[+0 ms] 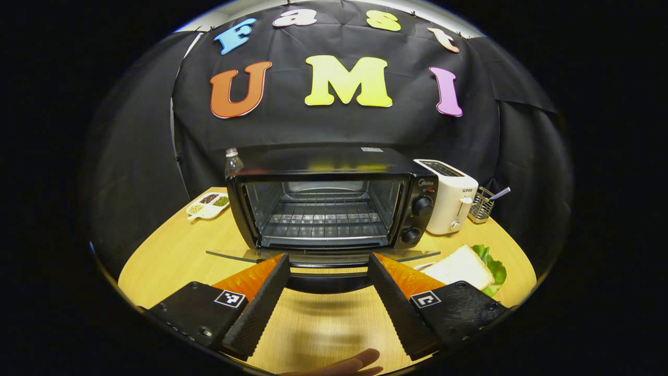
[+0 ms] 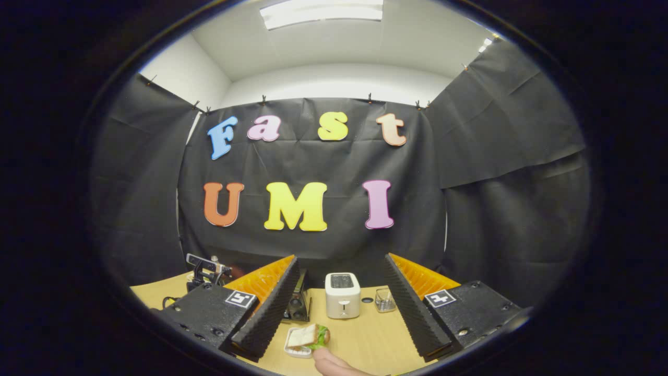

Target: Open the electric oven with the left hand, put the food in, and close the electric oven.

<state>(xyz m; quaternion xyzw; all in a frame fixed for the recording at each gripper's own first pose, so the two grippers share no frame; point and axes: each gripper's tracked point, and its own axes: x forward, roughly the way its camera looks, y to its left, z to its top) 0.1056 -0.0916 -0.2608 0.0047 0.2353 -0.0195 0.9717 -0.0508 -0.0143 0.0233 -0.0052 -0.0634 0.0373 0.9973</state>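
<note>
The black electric oven (image 1: 323,172) stands in the middle of the table with its glass door (image 1: 235,255) swung down flat; a wire rack (image 1: 321,214) shows in the empty cavity. My left gripper (image 1: 327,257) is open just in front of the door, and the door's dark handle (image 1: 326,282) lies between its fingers without touching them. The food, a sandwich (image 1: 462,266) with lettuce, lies to the right of the oven. My right gripper (image 2: 340,259) is open and held high above the table. The sandwich (image 2: 308,337) on its small white plate (image 2: 293,351) lies below it.
A white toaster (image 1: 449,196) and a wire holder (image 1: 482,203) stand right of the oven. A plastic bottle (image 1: 233,162) and a white dish of beans (image 1: 209,204) are at its left. A person's fingers (image 1: 355,363) show low down, and a hand (image 2: 334,363) beside the plate.
</note>
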